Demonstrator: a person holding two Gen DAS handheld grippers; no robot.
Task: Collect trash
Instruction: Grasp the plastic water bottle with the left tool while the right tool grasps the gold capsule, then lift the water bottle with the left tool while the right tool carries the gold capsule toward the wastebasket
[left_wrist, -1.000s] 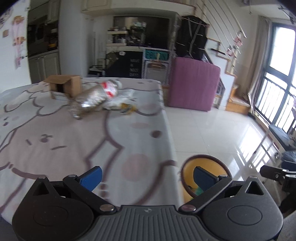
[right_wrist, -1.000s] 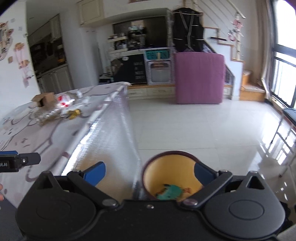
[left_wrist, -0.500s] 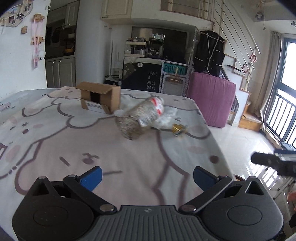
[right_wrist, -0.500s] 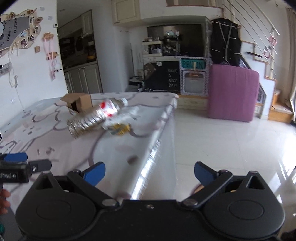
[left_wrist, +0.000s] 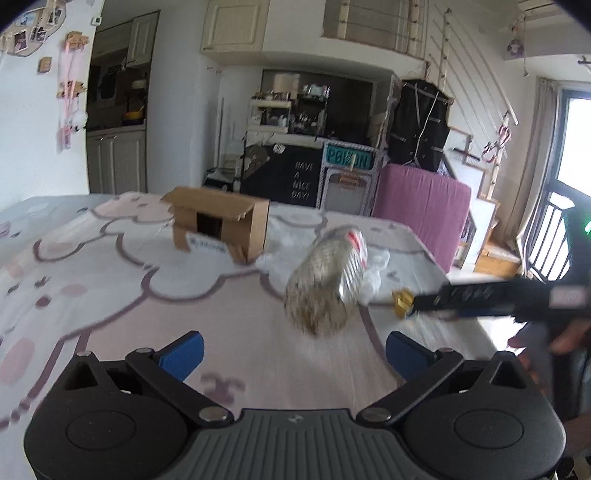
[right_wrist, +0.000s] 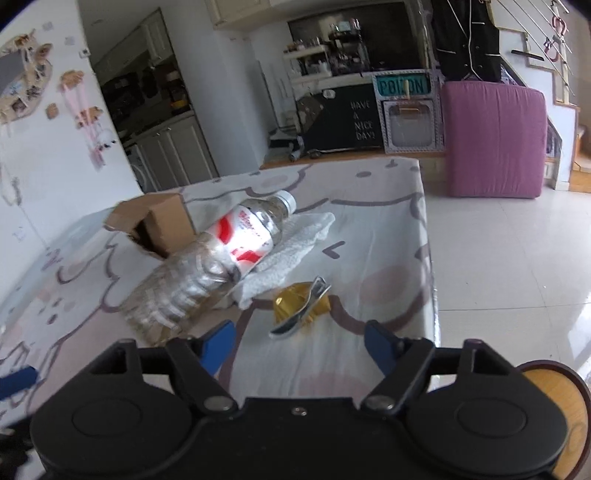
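left gripper (left_wrist: 291, 349) and right gripper (right_wrist: 300, 341), both spread wide and holding nothing, above the table (right_wrist: 380, 221), where a crumpled plastic bottle (right_wrist: 218, 254) lies on a white tissue (right_wrist: 291, 247) beside a gold wrapper (right_wrist: 301, 304) and an open cardboard box (right_wrist: 155, 221).

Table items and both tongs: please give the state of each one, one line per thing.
Plastic bottle: lying on its side, capped, partly on the tissue.
Tissue: crumpled, flat on table.
Cardboard box: on its side, open.
Gold wrapper: crumpled, near table edge.
Bin: on floor, open top.
Left tongs: open, empty.
Right tongs: open, empty.
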